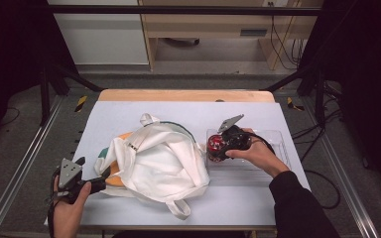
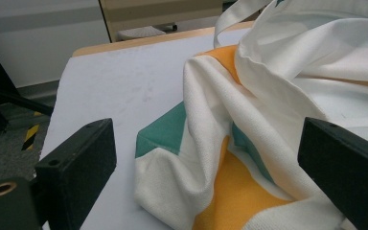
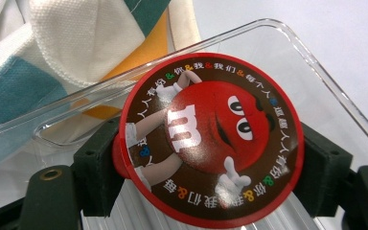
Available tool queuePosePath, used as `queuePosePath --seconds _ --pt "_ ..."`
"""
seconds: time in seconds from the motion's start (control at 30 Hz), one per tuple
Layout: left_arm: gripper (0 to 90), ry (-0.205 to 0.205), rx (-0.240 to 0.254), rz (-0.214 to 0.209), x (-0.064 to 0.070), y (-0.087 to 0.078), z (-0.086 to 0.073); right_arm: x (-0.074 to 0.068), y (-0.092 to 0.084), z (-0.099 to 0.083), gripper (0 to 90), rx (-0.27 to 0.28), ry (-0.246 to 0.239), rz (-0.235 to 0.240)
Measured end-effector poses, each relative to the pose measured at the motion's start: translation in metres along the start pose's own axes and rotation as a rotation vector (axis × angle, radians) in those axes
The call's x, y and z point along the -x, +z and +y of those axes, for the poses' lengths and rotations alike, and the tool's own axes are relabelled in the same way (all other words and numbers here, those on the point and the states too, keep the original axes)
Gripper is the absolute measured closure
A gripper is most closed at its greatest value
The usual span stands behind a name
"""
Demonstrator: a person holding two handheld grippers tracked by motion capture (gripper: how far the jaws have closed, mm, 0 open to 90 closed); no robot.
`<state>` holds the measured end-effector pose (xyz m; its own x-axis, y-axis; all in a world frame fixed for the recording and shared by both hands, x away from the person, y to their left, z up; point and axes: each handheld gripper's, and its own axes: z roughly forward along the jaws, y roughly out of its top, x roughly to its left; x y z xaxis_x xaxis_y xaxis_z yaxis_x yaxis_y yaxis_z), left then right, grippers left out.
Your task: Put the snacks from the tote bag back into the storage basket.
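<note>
A crumpled white tote bag (image 1: 154, 161) with orange and teal patches lies in the middle of the pale table (image 1: 129, 111). Its striped corner (image 2: 211, 158) lies between the wide-apart jaws of my left gripper (image 1: 95, 184), which is open at the bag's left edge. My right gripper (image 1: 217, 148) is shut on a round red candy tub with a cartoon lid (image 3: 211, 139); a jaw presses each side of it. The tub (image 1: 215, 144) hangs over the left end of a clear plastic tray (image 1: 273, 148), close to the bag.
The clear tray's rim (image 3: 316, 57) runs behind the tub, with the bag's cloth (image 3: 76, 43) just beyond it. Bare table lies left of the bag (image 2: 120, 81). Metal rails and dark stands flank the table; a wooden cabinet (image 1: 203, 25) stands at the back.
</note>
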<state>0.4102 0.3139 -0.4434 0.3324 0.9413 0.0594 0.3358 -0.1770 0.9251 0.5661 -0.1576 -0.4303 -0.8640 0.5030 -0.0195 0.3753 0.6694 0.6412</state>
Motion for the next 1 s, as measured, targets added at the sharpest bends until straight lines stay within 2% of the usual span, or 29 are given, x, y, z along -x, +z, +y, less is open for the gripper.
queuePosePath --seconds 0.73,1.0 --pt "5.7 0.001 -0.005 -0.003 0.0006 0.0002 -0.0005 -0.0042 0.0004 -0.0006 24.0 -0.026 -0.035 -0.024" --pt "5.7 -0.001 -0.006 -0.003 0.0004 0.0003 -0.0008 -0.0045 -0.001 -0.0003 20.9 -0.044 -0.022 -0.031"
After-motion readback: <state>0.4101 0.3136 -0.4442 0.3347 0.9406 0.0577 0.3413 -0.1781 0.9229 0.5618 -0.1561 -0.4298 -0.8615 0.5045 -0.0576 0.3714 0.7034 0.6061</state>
